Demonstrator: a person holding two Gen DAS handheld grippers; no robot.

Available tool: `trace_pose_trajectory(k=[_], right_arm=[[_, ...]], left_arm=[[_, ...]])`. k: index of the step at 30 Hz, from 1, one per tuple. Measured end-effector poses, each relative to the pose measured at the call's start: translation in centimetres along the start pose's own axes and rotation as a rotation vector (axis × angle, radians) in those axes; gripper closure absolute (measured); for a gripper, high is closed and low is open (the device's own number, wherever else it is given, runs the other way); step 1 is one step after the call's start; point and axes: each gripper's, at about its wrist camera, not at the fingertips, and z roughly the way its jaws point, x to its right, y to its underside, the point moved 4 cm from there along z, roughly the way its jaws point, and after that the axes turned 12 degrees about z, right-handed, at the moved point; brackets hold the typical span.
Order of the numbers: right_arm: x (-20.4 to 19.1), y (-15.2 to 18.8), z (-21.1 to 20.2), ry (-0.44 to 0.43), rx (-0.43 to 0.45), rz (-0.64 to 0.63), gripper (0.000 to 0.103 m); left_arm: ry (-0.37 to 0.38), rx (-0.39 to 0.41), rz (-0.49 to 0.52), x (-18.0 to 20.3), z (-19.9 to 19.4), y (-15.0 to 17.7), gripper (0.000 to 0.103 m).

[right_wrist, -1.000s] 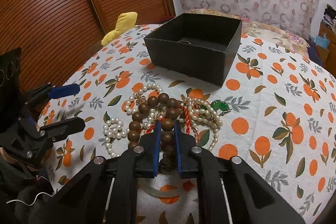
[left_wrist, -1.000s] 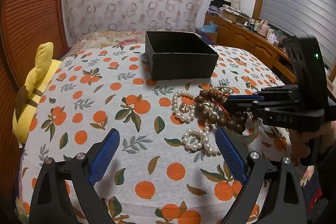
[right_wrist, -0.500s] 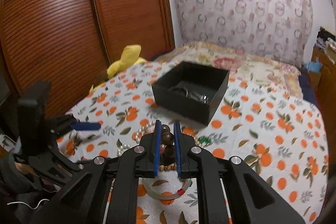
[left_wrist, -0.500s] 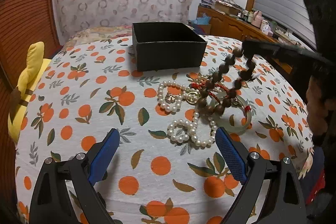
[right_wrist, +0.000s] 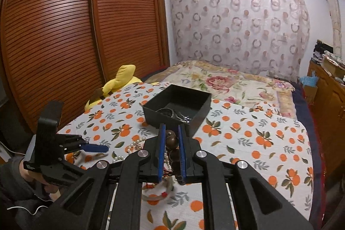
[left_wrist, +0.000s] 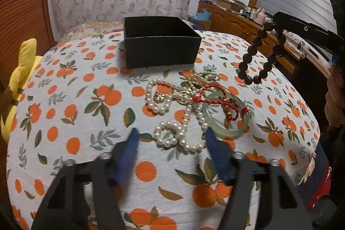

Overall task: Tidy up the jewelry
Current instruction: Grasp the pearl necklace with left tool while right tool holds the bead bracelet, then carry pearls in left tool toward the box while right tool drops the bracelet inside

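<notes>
Above the orange-print cloth (left_wrist: 71, 105), at three o'clock of the black box (left_wrist: 160, 51), the right gripper (right_wrist: 171, 137) pinches the wooden bead bracelet (left_wrist: 262, 53), which hangs clear. The left gripper (left_wrist: 172, 143) hovers with jaws spread before the pearl strands (left_wrist: 176, 135) and jade bangle (left_wrist: 226, 114).

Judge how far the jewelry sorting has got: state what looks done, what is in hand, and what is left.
Done: the black box already holds a few pieces.
In hand: the right gripper is shut on the brown bead bracelet, which hangs above the tablecloth, not yet over the box.
Left: the pearl strands, red cord bracelet and jade bangle lie before the open left gripper.
</notes>
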Motion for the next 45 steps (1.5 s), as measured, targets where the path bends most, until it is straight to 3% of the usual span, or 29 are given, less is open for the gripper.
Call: trace_pose_trajectory(k=[5,16,18,31,45], right_arm=[[1.3,0.7,0.0,0.019,-0.006,0.019,0.09],[1.6,1.7,0.8,0.021,-0.025,0.033,0.09],[1.5,1.8,0.9,0.021,-0.029,0.031,0.09],[0.2,1.2,0.8,0.008,-0.029,0.003,0.09],[-1.9,-1.1,-0.3,-0.01,0.018,-0.038,0.09]], left_arm=[[0.015,0.007,0.02,1.0,-0.1,-0.3,0.076],[-0.042,-0.053,0.047,1.0,1.9,-0.4,0.081],[-0.057,-0.057,0.061,1.0,1.9,-0.4,0.094],[-0.019,0.082,0.025,-0.1,-3.1,-2.8,0.096],[-0.065,0.209,0.023,-2.0,-7.6,-7.6,0.096]])
